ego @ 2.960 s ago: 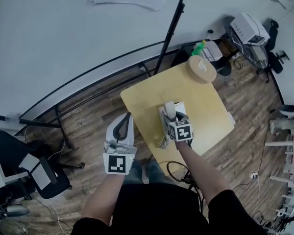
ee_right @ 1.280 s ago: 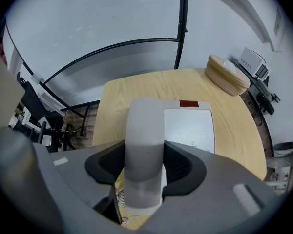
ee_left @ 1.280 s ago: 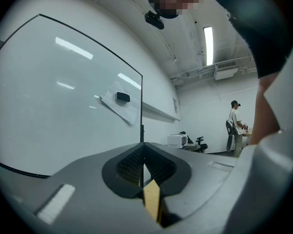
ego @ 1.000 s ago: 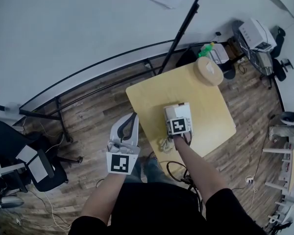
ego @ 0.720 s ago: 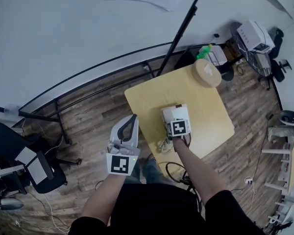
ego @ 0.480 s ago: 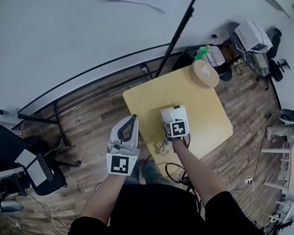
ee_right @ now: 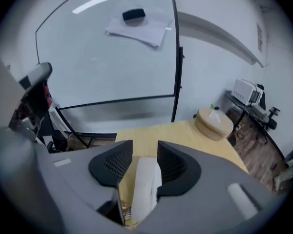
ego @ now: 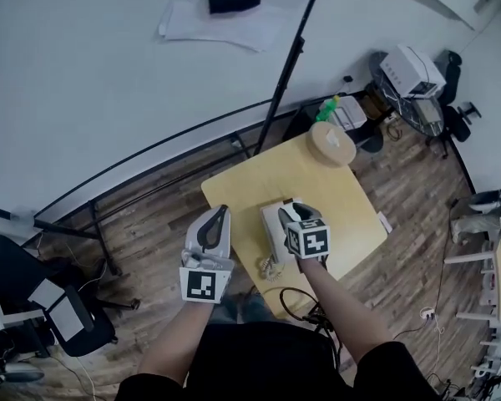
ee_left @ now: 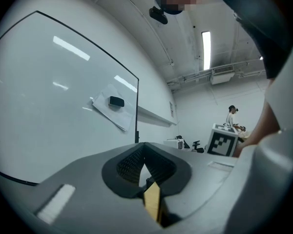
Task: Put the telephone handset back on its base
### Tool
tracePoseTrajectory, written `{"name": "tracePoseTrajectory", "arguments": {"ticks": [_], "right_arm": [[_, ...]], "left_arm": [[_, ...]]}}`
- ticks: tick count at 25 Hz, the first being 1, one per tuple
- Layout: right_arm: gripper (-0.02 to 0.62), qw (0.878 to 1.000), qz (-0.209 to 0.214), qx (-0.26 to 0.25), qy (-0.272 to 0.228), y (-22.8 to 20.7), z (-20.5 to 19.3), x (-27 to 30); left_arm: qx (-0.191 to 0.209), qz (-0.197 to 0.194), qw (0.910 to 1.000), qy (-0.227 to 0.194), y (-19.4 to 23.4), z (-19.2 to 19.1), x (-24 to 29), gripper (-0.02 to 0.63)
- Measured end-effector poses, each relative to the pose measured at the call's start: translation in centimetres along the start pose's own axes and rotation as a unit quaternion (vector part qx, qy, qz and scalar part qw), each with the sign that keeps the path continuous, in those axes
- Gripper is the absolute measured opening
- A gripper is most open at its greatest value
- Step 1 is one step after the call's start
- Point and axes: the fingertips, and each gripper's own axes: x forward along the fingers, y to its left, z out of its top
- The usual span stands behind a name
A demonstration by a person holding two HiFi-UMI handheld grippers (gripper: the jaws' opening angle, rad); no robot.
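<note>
We find the right gripper point(ee_right: 144, 148) closing, the handset point(ee_right: 145, 189) between its jaws, by the base point(ego: 271, 222); left gripper point(ee_left: 144, 146) pinched together, left of the table point(ego: 338, 192)

Pale yellow wood desk point(ego: 338, 192), white phone point(ego: 272, 227) on it, tan disc point(ego: 331, 144) at the desk's far corner, green-topped bottle point(ego: 327, 108) behind, brown plank floor point(ego: 417, 224).

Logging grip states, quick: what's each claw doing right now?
Left claw: shut, empty.
Right claw: closing around the handset, gap visible on one side, not clamped.
</note>
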Motion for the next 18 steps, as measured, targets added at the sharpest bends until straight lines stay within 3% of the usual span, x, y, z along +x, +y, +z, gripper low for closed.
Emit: {"name": "tracePoseTrajectory", "arguments": {"ticks": [4, 6, 9, 18], "right_arm": [[0.093, 0.994, -0.019, -0.059, -0.093, 0.6, 4.9, -5.6], [0.042, 0.985, -0.041, -0.094, -0.138, 0.8, 6.7, -8.3], [0.029, 0.97, -0.064, -0.127, -0.199, 1.0, 8.2, -11.8], [0.009, 0.931, -0.099, -0.111, -0.335, 0.8, 11.4, -19.4]], "left_arm": [[-0.002, -0.007, 0.9999, -0.014, -0.4, 2.1, 0.8, 0.0], [0.0, -0.01, 0.9997, -0.021, -0.6, 3.0, 1.3, 0.0], [0.015, -0.02, 0.9992, -0.032, -1.2, 4.6, 1.7, 0.0], [0.05, -0.048, 0.9955, -0.064, -2.9, 9.3, 2.8, 0.0]]}}
